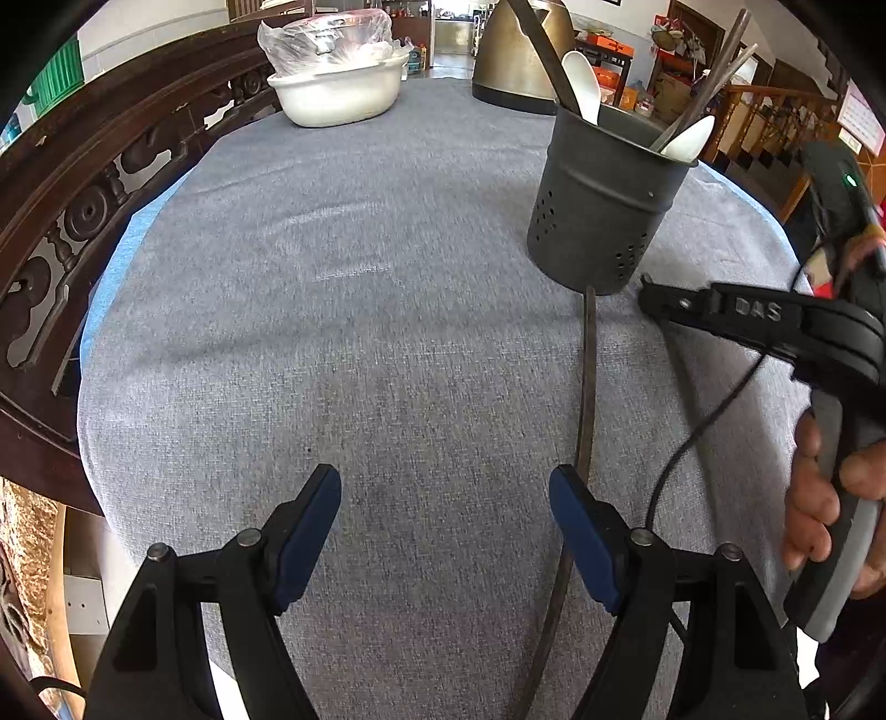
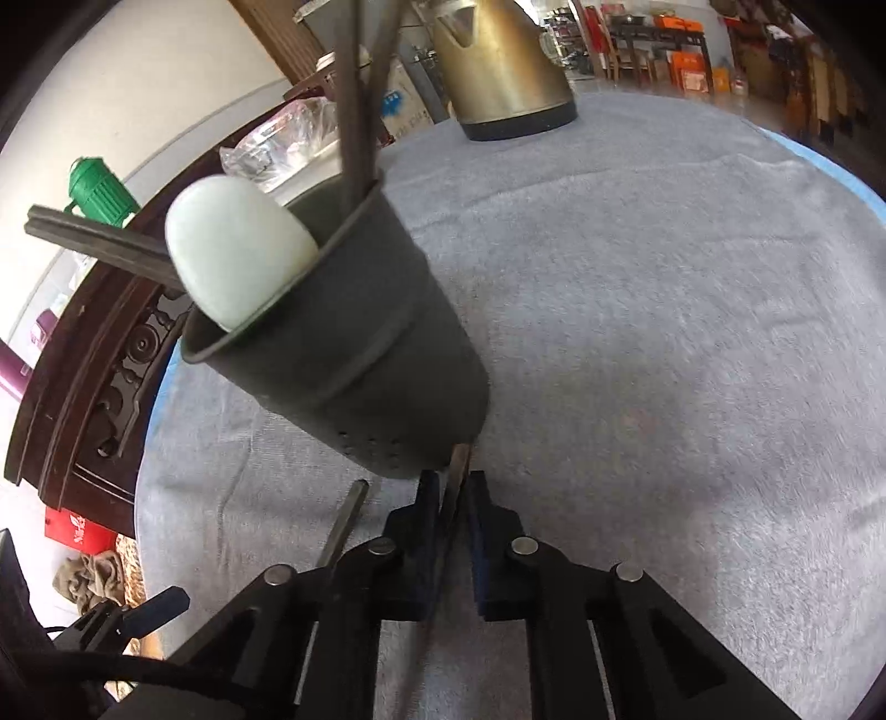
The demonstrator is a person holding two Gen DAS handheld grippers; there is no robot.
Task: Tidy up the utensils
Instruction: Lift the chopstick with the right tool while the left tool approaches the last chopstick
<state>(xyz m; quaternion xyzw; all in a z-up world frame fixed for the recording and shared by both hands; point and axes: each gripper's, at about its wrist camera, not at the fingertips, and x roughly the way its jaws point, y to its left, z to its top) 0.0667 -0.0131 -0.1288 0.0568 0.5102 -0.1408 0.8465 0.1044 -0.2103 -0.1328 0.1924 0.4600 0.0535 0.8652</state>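
Observation:
A dark grey perforated utensil holder [image 1: 603, 205] stands on the grey cloth, holding white spoons [image 1: 581, 83] and dark chopsticks [image 1: 720, 77]. It also shows in the right wrist view [image 2: 354, 338] with a white spoon [image 2: 238, 255] leaning out. One dark chopstick [image 1: 584, 387] lies on the cloth, its far end near the holder's base. My left gripper [image 1: 446, 515] is open and empty, its right finger beside that chopstick. My right gripper [image 2: 451, 493] is shut on a thin dark chopstick [image 2: 457, 471] just in front of the holder. Another chopstick [image 2: 343, 526] lies left of it.
A white basin [image 1: 340, 94] with a plastic-wrapped item sits at the far left, a brass-coloured kettle [image 1: 515, 50] behind the holder. A carved dark wooden chair back [image 1: 83, 221] borders the table's left edge. The right gripper's body and cable [image 1: 775, 332] are at right.

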